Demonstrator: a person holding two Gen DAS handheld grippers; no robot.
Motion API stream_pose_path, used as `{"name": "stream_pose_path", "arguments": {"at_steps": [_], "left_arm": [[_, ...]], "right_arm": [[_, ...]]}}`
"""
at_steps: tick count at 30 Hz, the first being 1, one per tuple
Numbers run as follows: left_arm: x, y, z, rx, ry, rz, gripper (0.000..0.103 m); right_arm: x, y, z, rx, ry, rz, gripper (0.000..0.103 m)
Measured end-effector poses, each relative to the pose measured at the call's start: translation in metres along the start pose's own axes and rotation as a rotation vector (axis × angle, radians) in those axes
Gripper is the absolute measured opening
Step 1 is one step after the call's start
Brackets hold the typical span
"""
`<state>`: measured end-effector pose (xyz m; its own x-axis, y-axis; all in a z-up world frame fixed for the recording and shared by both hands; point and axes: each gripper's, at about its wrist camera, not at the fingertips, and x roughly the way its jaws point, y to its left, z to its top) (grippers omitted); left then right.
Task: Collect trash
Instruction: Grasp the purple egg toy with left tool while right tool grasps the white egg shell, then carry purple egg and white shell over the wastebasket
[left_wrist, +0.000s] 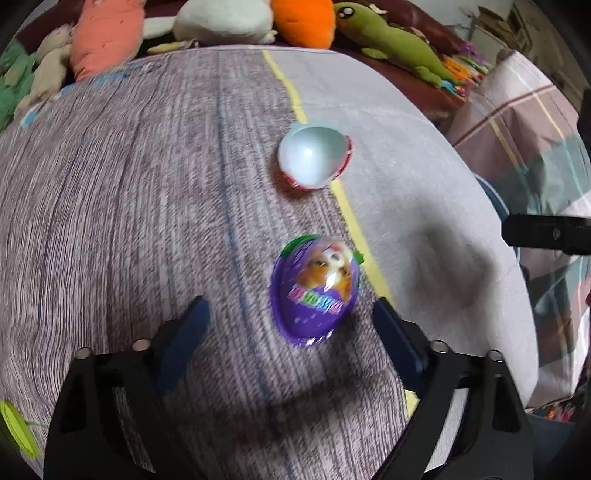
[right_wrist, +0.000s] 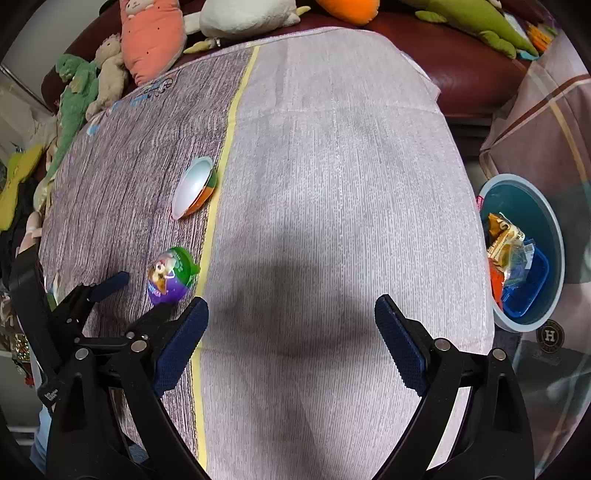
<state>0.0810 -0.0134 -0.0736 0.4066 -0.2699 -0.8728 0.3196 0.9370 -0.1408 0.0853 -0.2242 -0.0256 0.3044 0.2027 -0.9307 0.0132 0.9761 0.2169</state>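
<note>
Plush toys (left_wrist: 221, 18) behind tablecloth (left_wrist: 110, 221) (bin (right_wrist: 554, 236) rt)

Two egg shells lie on the desk (right_wrist: 332, 184). The closed egg shell (left_wrist: 316, 291) sits near, between the fingers of the left claw (left_wrist: 291, 325), not touching them. The open half shell (left_wrist: 314, 157) lies farther back. Soft toys (left_wrist: 229, 22) line up behind the desk. The bin (right_wrist: 524, 254) stands off the desk's right side, with wrappers (right_wrist: 506, 236) in it.

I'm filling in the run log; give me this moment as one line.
left gripper: open over purple egg half | right gripper: open, empty | white egg half: on table | bin: holds wrappers
</note>
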Motion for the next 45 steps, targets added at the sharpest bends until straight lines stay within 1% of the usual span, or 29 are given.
{"name": "stream_pose_path", "arguments": {"at_steps": [1,2,3,4,5,7,10,11,15,18,21,25,26,27,28,29,31,34,37,38,39,40,41,42,43,45], "left_arm": [[0.001,-0.004,0.001,0.011,-0.002,0.005,0.077],[0.001,-0.007,0.001,0.024,-0.008,0.010,0.065],[0.002,-0.010,0.002,0.040,-0.018,0.021,0.054],[0.002,-0.012,0.003,0.050,-0.027,0.032,0.049],[0.002,-0.011,0.003,0.042,-0.031,0.018,0.048],[0.000,-0.004,0.005,0.005,-0.043,0.015,0.048],[-0.008,0.020,0.011,-0.080,-0.067,0.003,0.048],[-0.013,0.031,0.014,-0.107,-0.082,0.002,0.048],[-0.026,0.056,0.024,-0.158,-0.120,0.018,0.048],[-0.031,0.070,0.029,-0.189,-0.133,0.023,0.048],[-0.032,0.079,0.033,-0.202,-0.135,0.023,0.048],[-0.032,0.089,0.038,-0.215,-0.140,0.019,0.048],[-0.032,0.090,0.038,-0.220,-0.141,0.017,0.048],[-0.031,0.092,0.039,-0.225,-0.142,0.016,0.048],[-0.031,0.095,0.040,-0.230,-0.142,0.013,0.048],[-0.030,0.097,0.040,-0.233,-0.142,0.010,0.048],[-0.028,0.100,0.040,-0.239,-0.140,0.006,0.048],[-0.025,0.103,0.041,-0.244,-0.136,0.008,0.048],[-0.021,0.106,0.041,-0.255,-0.129,0.009,0.048],[-0.020,0.106,0.040,-0.258,-0.129,0.009,0.048],[-0.020,0.106,0.041,-0.259,-0.129,0.008,0.048],[-0.019,0.106,0.041,-0.258,-0.129,0.007,0.048],[-0.019,0.105,0.041,-0.256,-0.129,0.007,0.048],[-0.019,0.104,0.041,-0.254,-0.128,0.007,0.048],[-0.019,0.102,0.041,-0.251,-0.127,0.006,0.048],[-0.020,0.100,0.042,-0.247,-0.127,0.006,0.048]], "right_arm": [[0.001,0.000,0.001,0.002,0.000,0.000,0.087],[0.002,0.000,0.003,0.003,0.001,0.001,0.087],[0.003,0.000,0.006,0.003,0.000,0.003,0.088],[0.004,0.000,0.007,0.003,0.000,0.003,0.088],[0.006,0.000,0.009,0.001,0.000,0.004,0.087],[0.010,0.002,0.014,-0.003,0.003,0.001,0.087],[0.016,0.006,0.021,-0.008,0.010,0.005,0.087],[0.017,0.008,0.024,-0.011,0.011,0.006,0.088],[0.025,0.023,0.041,-0.031,0.013,0.016,0.087],[0.034,0.036,0.056,-0.041,0.018,0.045,0.087],[0.048,0.047,0.073,-0.024,0.039,0.069,0.087],[0.064,0.054,0.086,-0.017,0.051,0.056,0.087],[0.068,0.056,0.089,-0.017,0.051,0.057,0.082],[0.070,0.058,0.091,-0.018,0.053,0.058,0.074],[0.075,0.060,0.093,-0.018,0.060,0.060,0.070],[0.079,0.060,0.094,-0.017,0.068,0.066,0.064],[0.088,0.063,0.097,-0.017,0.082,0.076,0.062],[0.098,0.067,0.100,-0.023,0.089,0.078,0.054],[0.102,0.070,0.103,-0.029,0.074,0.072,0.053],[0.101,0.070,0.103,-0.033,0.069,0.066,0.047],[0.101,0.071,0.103,-0.038,0.061,0.061,0.037],[0.102,0.072,0.103,-0.041,0.059,0.060,0.029],[0.103,0.072,0.102,-0.046,0.058,0.060,0.010],[0.103,0.072,0.102,-0.054,0.062,0.063,0.006],[0.102,0.074,0.100,-0.071,0.057,0.065,0.006],[0.095,0.076,0.098,-0.102,0.023,0.041,0.005]]}}
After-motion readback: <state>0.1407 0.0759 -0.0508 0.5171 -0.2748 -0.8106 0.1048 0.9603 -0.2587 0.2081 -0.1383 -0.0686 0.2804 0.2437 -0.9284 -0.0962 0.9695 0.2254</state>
